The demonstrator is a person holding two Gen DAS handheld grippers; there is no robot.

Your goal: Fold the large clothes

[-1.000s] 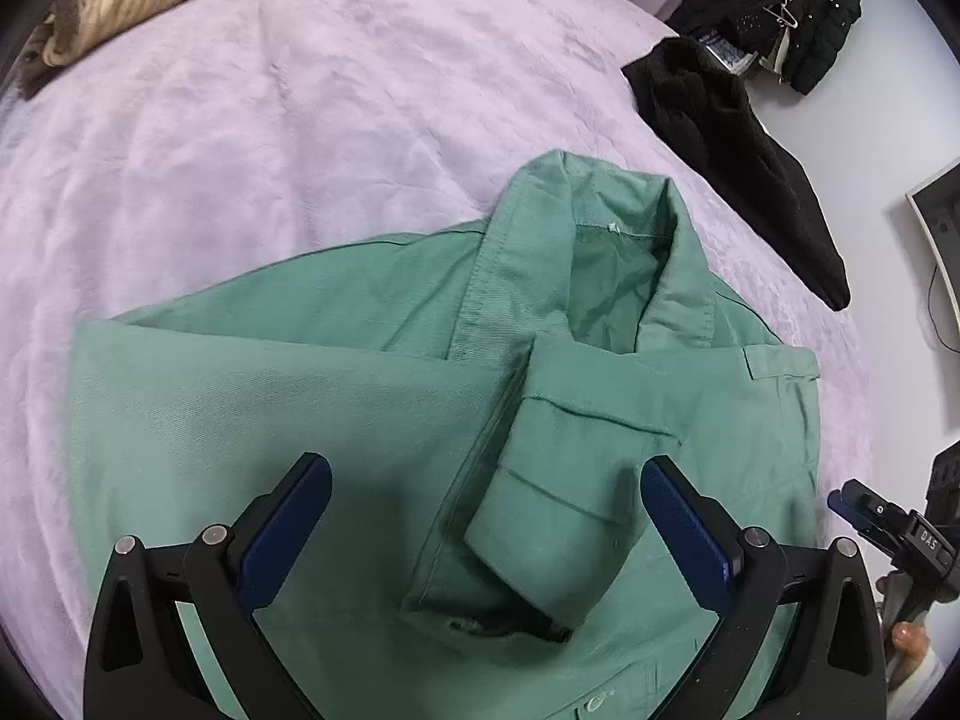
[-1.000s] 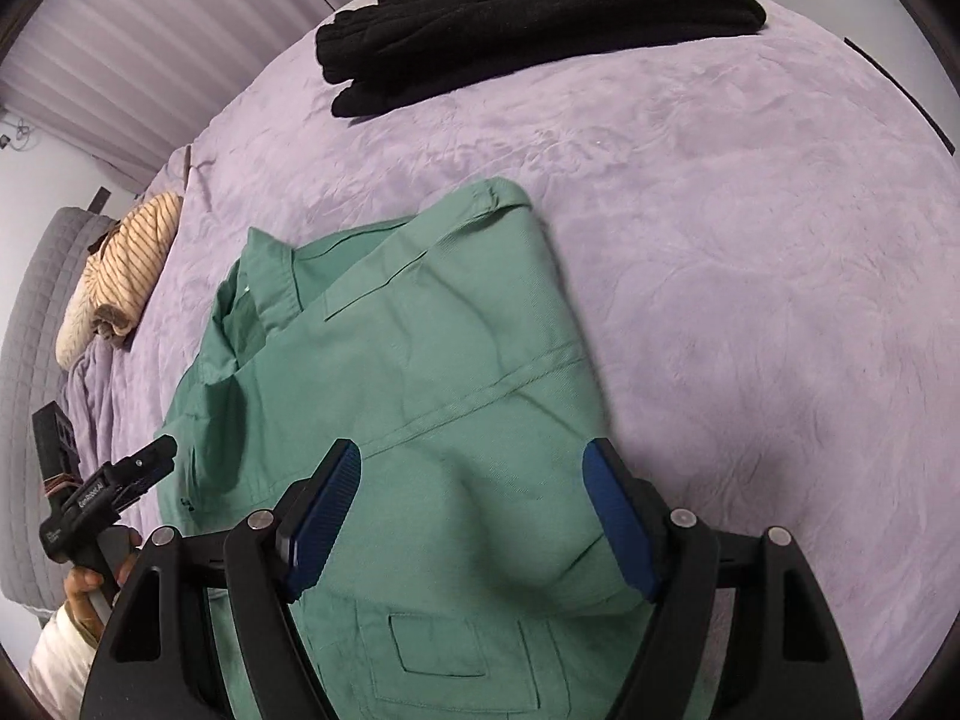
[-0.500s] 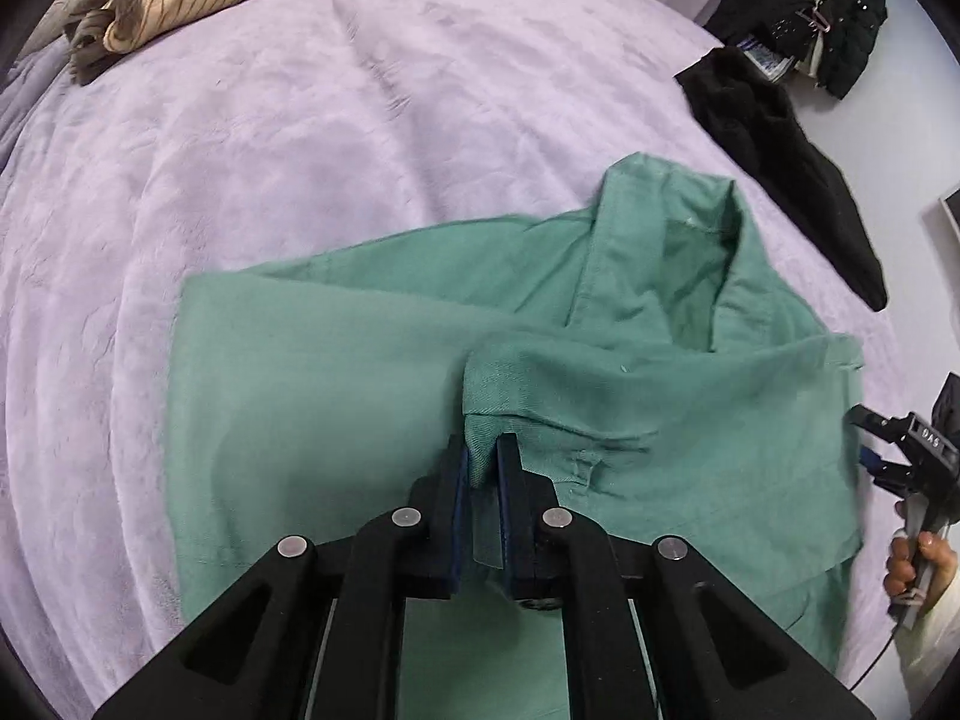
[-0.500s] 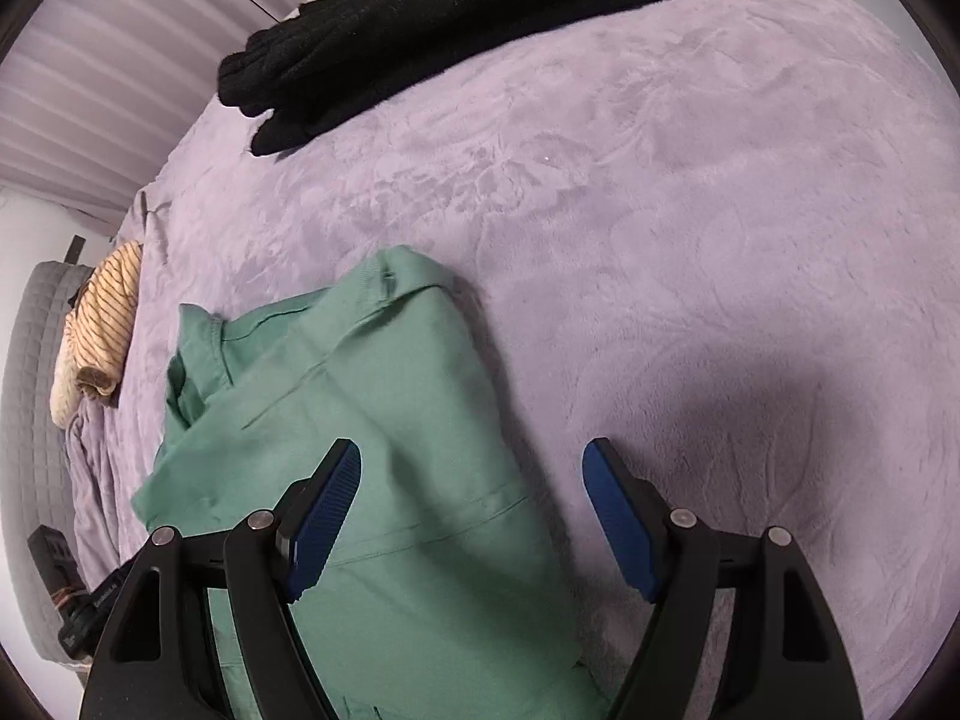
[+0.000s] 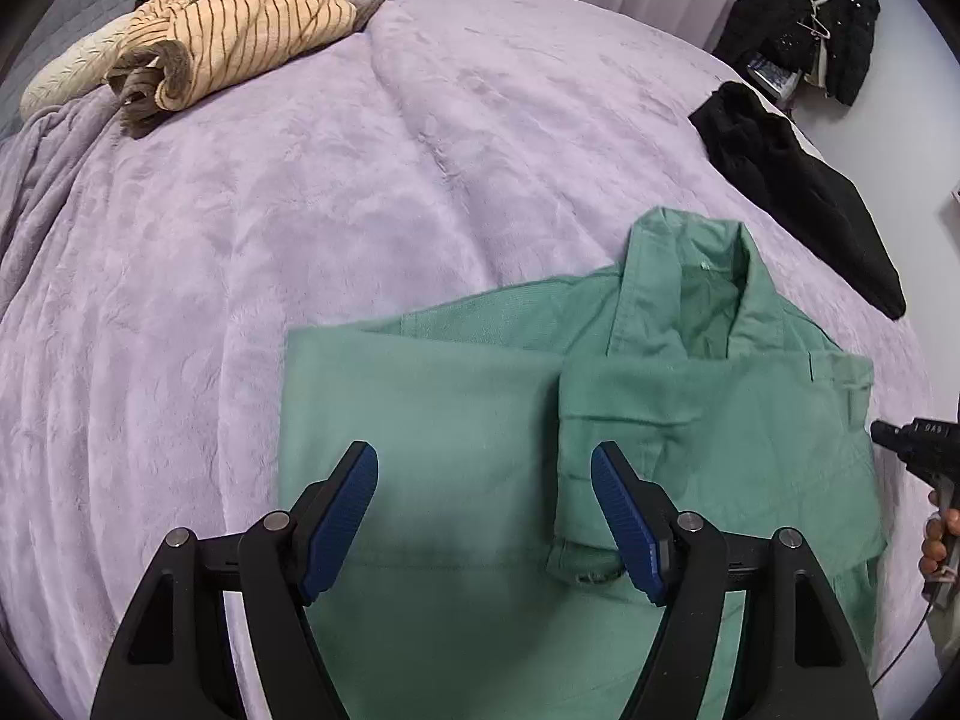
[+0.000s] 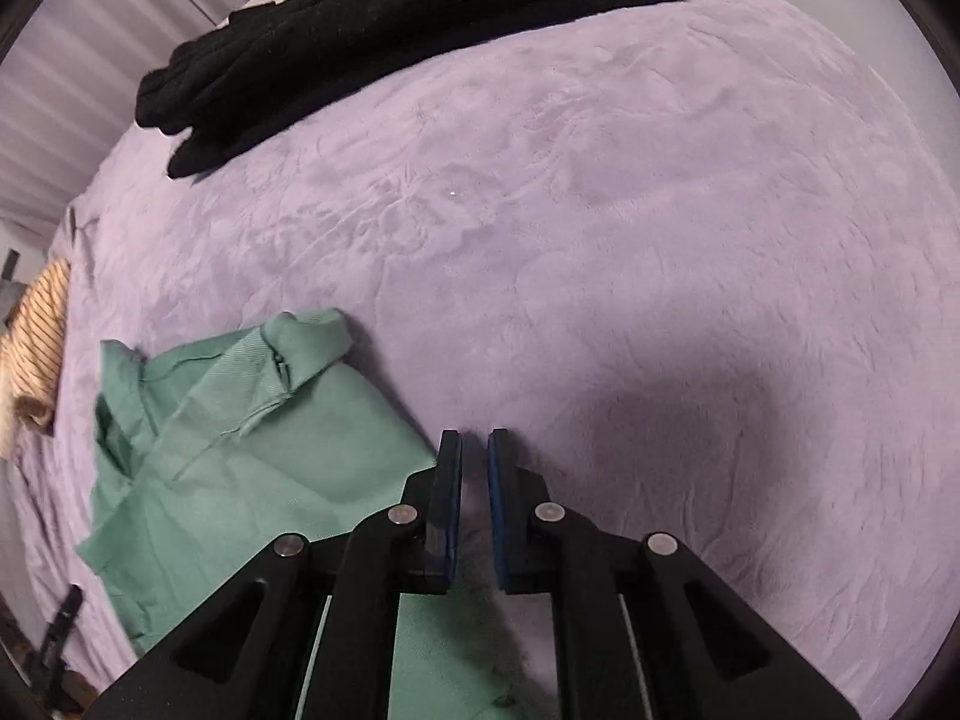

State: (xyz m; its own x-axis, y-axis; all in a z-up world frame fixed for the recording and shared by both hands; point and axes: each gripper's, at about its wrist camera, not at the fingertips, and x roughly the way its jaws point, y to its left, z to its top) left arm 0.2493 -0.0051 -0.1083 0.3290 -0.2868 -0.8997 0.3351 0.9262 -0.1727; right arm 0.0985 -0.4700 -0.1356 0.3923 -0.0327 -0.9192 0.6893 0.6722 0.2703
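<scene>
The soft green cotton collared shirt (image 5: 492, 420) lies part-folded on the lilac plush bed (image 5: 300, 210). The left claw (image 5: 485, 516) hovers spread above it; the right claw (image 6: 474, 504) is pinched nearly together at its edge, cloth between unclear. Limp and light, it is best taken at hems.

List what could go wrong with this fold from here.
1. The folded sleeve cuff lies loose on the green shirt; the open left gripper could snag it and undo the fold.
2. The right gripper looks nearly closed at the shirt's edge; whether it holds cloth is unclear, so a pull may slip or bunch.
</scene>
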